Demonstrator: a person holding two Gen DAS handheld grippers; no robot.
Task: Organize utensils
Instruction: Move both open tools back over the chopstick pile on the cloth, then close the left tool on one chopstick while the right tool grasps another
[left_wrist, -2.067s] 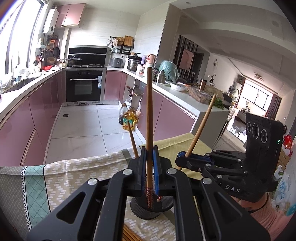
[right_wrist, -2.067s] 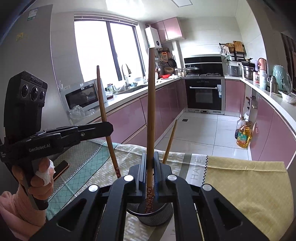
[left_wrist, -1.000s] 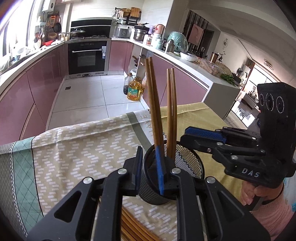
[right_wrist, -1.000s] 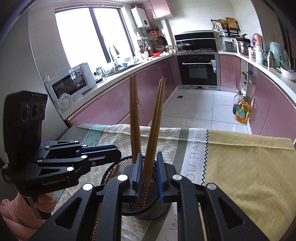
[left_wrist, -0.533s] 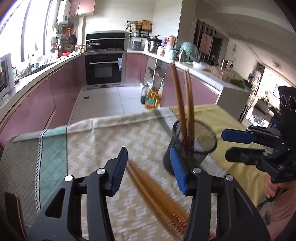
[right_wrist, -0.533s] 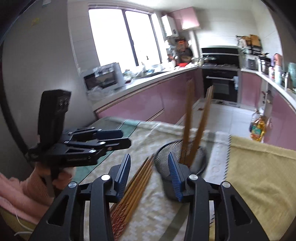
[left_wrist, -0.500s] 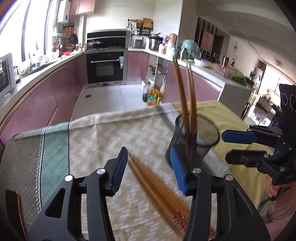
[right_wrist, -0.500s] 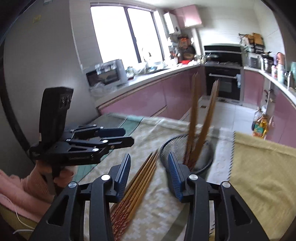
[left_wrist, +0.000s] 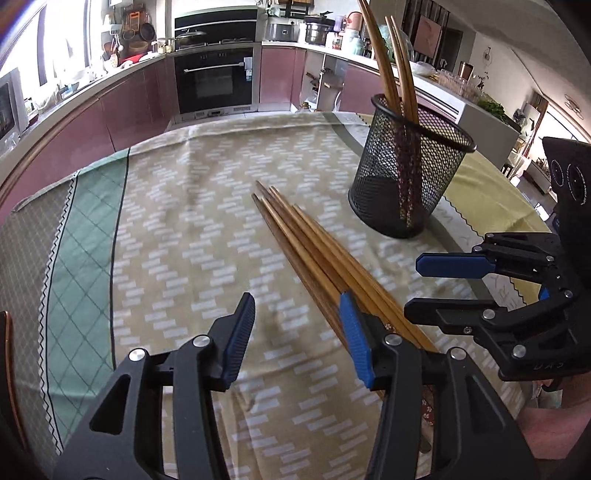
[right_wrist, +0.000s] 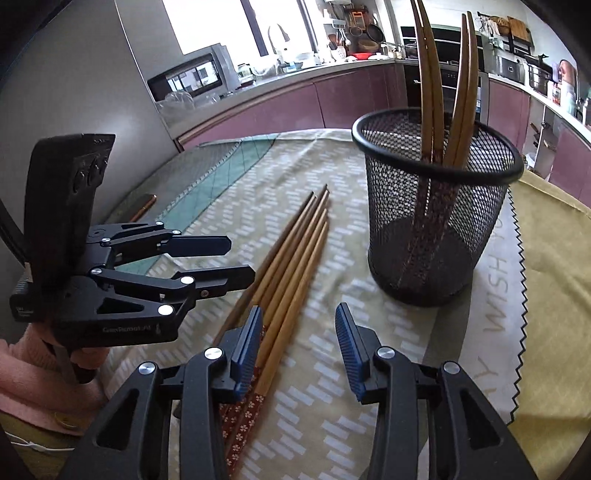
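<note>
The standing chopsticks (left_wrist: 391, 66) run out past the top edge in both views. The loose chopsticks' (right_wrist: 291, 266) patterned near ends slip behind the right gripper's (right_wrist: 299, 332) fingers (their count stays uncertain). The person's sleeve (right_wrist: 22, 373) is cropped at left.

Daylight is flooding both views, coming from the kitchen window (right_wrist: 229, 26), which is blowing out to plain white in the right wrist view. In the left wrist view the same glare is washing the upper left corner. Soft, short shadows are lying under the mesh holder (right_wrist: 436, 206) and the loose chopsticks (right_wrist: 291, 254). The tablecloth (left_wrist: 177, 229) pattern is smearing slightly with motion blur in the left wrist view; the right wrist view is reading sharper. Fisheye distortion is bending the counter (left_wrist: 85, 88) lines and the standing chopsticks (right_wrist: 428, 74) into curves. Dark vignetting is closing in on all 4 corners of each frame.
</note>
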